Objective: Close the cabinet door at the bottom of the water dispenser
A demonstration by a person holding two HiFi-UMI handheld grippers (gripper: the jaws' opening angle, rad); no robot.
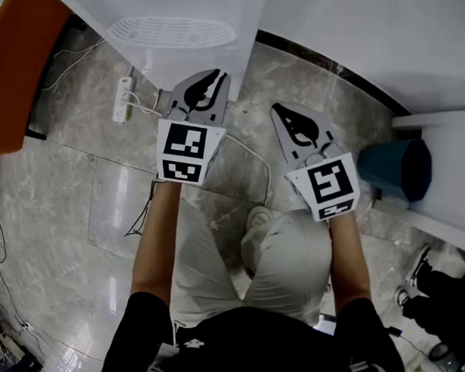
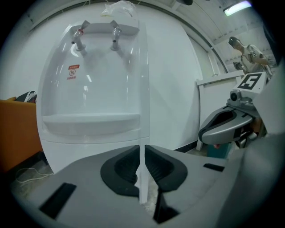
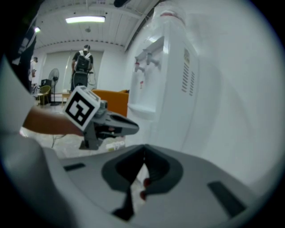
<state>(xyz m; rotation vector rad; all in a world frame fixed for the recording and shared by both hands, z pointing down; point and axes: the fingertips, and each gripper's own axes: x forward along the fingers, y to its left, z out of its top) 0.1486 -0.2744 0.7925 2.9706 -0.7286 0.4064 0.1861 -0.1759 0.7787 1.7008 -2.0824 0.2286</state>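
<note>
Reaching forward with both forearms stretched out over bent knees, the person holds the two grippers side by side, low in front of the water dispenser (image 2: 89, 89). The left gripper (image 1: 213, 80) is right up at the dispenser's bottom. Its jaws are pinched on the thin white edge of the cabinet door (image 2: 143, 187), which runs upright straight between the pads and stands swung out from the base. The right gripper (image 1: 281, 111) hangs just beside it, off the dispenser, with its tips pressed together and nothing in them.

The floor (image 1: 97, 158) is glossy grey marble-look tile, and a white wall (image 1: 364, 24) stands behind the dispenser. An orange piece of furniture (image 1: 5, 69) sits to the left.

Count: two grippers, one dispenser with two taps (image 2: 79, 40) up top, one white power strip (image 1: 122, 100) on the floor with its cable, and one teal bin (image 1: 396, 167) on the right. One other person (image 3: 82, 67) stands far back in the room.
</note>
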